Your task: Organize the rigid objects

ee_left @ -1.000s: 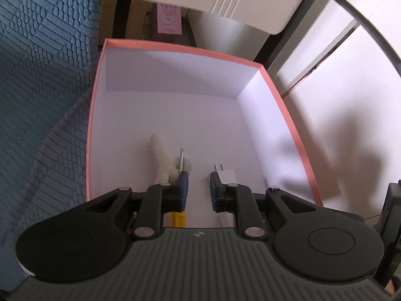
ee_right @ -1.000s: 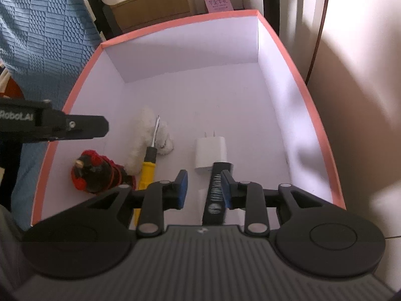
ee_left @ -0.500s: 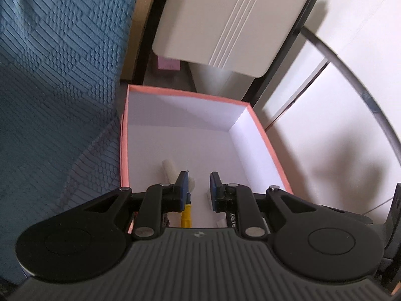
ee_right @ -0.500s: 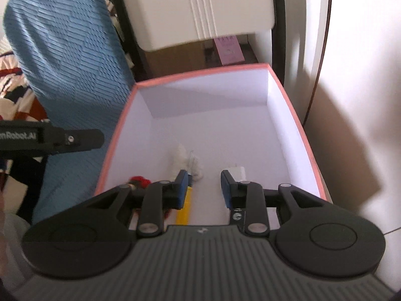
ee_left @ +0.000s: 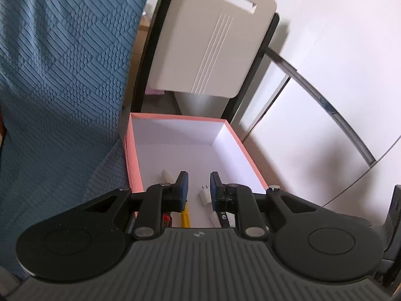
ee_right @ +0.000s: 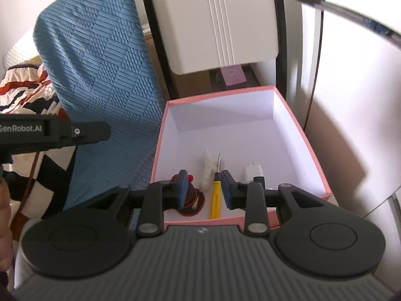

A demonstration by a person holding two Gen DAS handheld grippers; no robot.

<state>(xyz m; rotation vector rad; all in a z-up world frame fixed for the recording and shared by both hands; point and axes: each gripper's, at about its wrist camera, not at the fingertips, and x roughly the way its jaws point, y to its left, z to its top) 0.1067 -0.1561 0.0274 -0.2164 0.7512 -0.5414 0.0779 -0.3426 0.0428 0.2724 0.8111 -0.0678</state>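
A pink-rimmed white box (ee_left: 240, 140) (ee_right: 300, 130) holds a yellow screwdriver (ee_right: 215, 195) (ee_left: 185, 215), a white charger plug (ee_right: 253, 170) (ee_left: 204, 195), a white fluffy piece (ee_right: 206, 170) (ee_left: 166, 175), a red and black item (ee_right: 193, 198) and a black item (ee_right: 259, 179). My left gripper (ee_left: 198, 183) hovers above the box's near end, its jaws drawn in to a narrow gap with nothing between them. My right gripper (ee_right: 203, 183) also hangs above the near end, open and empty. The left gripper's body (ee_right: 55, 133) shows at the left edge of the right wrist view.
A blue textured cloth (ee_left: 62, 75) (ee_right: 100, 62) drapes to the left of the box. A white chair back (ee_left: 213, 45) (ee_right: 220, 20) stands behind it. A white surface (ee_left: 313, 125) lies to the right. A patterned blanket (ee_right: 25, 80) shows far left, and a purple carton (ee_right: 234, 75) lies beyond the box.
Both grippers have risen and drawn back from the box, which now looks smaller and farther off. The objects lie where they were.
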